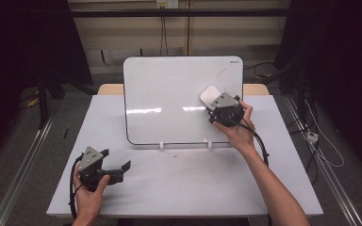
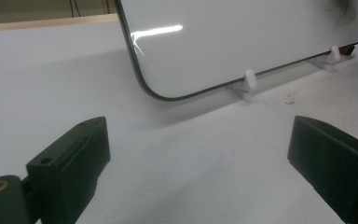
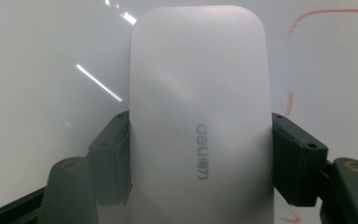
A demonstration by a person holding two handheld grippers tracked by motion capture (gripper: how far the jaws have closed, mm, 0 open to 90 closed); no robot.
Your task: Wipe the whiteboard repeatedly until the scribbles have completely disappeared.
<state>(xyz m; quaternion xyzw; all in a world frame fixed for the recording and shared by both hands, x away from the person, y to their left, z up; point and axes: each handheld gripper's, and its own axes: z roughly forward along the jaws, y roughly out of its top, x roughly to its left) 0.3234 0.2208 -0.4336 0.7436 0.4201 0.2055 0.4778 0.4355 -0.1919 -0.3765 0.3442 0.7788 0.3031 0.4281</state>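
- The right gripper (image 1: 219, 104) pinches a white eraser (image 1: 210, 95) between its two black jaws; in the right gripper view the pads press on both long sides of the eraser (image 3: 199, 116).
- The eraser lies flat against the whiteboard (image 1: 169, 94), at the board's right part, roughly at mid height, with its rounded end pointing up and to the left in the high view.
- Grey lettering runs along the eraser's back, near the jaws.
- A thin red mark (image 3: 326, 14) shows on the board just beyond the eraser's upper right in the right gripper view, with further red traces lower on that side.
- In the high view a faint curved line (image 1: 221, 73) sits above the eraser on the board.
- The whiteboard stands tilted back on two small white feet (image 1: 161, 146), near the far middle of the white table (image 1: 179, 188).
- The left gripper (image 1: 118, 170) rests low over the table's near left corner, held in the left hand (image 1: 89, 188), well apart from the board.
- Its jaws are spread wide with nothing between them; the left gripper view shows bare table between the two pads and the board's lower corner (image 2: 154, 91) beyond.
- Small dark specks (image 2: 289, 99) lie on the table just in front of the board's nearer foot (image 2: 248, 84).
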